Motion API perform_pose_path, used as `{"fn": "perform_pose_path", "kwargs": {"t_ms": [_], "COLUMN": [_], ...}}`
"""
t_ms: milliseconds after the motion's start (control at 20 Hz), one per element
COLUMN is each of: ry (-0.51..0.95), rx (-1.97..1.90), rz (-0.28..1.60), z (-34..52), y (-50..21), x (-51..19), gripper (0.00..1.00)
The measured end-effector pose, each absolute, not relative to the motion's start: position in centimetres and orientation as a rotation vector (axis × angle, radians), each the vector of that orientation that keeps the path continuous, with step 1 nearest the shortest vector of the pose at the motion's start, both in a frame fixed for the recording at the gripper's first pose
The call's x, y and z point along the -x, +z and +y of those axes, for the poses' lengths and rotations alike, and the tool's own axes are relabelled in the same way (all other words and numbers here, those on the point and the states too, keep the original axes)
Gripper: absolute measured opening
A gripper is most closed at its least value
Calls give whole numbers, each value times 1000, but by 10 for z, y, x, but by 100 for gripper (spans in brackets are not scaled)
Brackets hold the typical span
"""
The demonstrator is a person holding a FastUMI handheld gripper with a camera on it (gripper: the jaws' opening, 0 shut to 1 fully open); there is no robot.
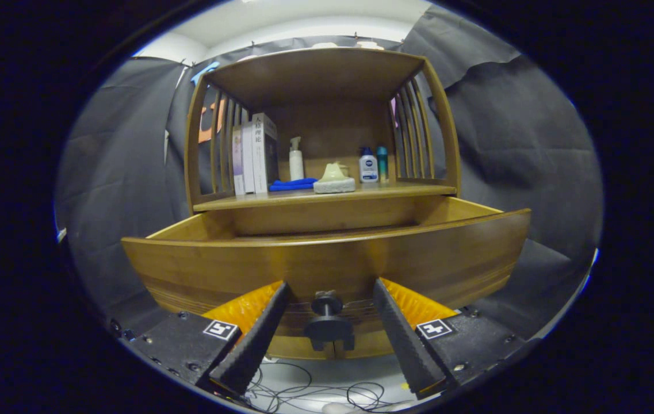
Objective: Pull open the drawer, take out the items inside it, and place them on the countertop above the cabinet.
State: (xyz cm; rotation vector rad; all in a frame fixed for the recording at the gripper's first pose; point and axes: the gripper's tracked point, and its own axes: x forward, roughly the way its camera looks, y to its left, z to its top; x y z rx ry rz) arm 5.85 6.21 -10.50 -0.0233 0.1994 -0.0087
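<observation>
Your gripper stands spread wide, fingers flanking the small dark round knob without touching it; that knob sits on the pulled-out curved wooden drawer.

Walled in black cloth, creased and draped, hung behind and to either side of a wooden cabinet. Built of warm brown wood, with slatted sides and a flat top over an open shelf. Capped above the cloth by a white ceiling, brightly lit. Floored below with a pale, shiny floor, strewn with thin dark cables. Dim along the cloth, warmer and brighter on the wood.
</observation>
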Motion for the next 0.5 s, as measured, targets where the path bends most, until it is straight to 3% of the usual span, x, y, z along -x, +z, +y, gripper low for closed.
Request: {"fn": "perform_pose_path", "kwargs": {"t_ms": [500], "ry": [-24], "rx": [37], "rz": [188], "z": [67], "y": [-98], "x": [-117], "gripper": [98]}}
